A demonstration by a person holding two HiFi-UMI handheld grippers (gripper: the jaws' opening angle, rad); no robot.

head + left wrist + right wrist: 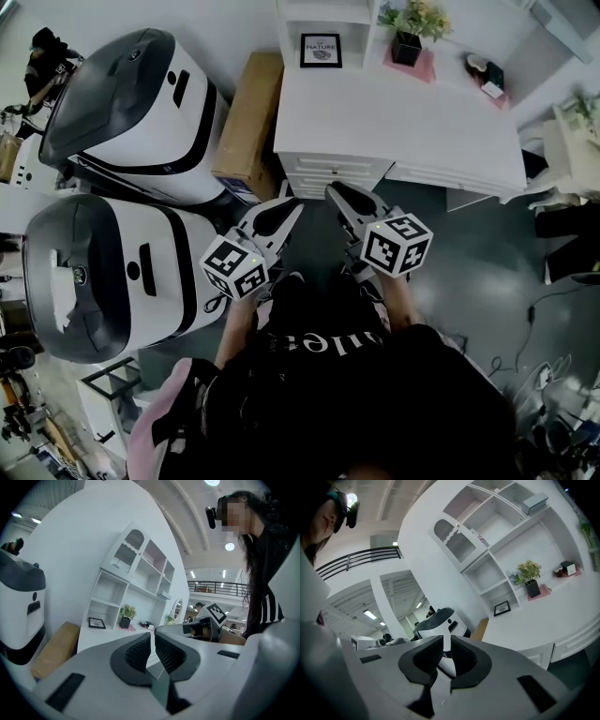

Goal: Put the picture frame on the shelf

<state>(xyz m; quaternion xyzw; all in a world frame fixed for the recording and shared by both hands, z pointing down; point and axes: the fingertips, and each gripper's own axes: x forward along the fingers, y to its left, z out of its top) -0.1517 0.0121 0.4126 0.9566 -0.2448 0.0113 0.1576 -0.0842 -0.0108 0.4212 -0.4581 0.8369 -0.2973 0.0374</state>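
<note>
1. I see the picture frame (321, 50) upright in the bottom cubby of the shelf (323, 11), at 11 o'clock on the white tabletop (394, 122). The potted plant (411, 30) is at its 3 o'clock.
2. Left hand-held gripper (152, 638): clenched, empty, per its own view.
3. Right hand-held gripper (443, 644): jaws slightly parted, nothing between.
4. Only the head view shows me both off the tabletop, near its 6 o'clock edge.
5. Upper shelf tiers show only in the gripper views.

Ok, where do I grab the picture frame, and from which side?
Pinch the picture frame by its top edge, coming from the front. It stands upright, facing out, in the bottom opening of the shelf; the thin top edge looks freest, since shelf walls flank it.
</note>
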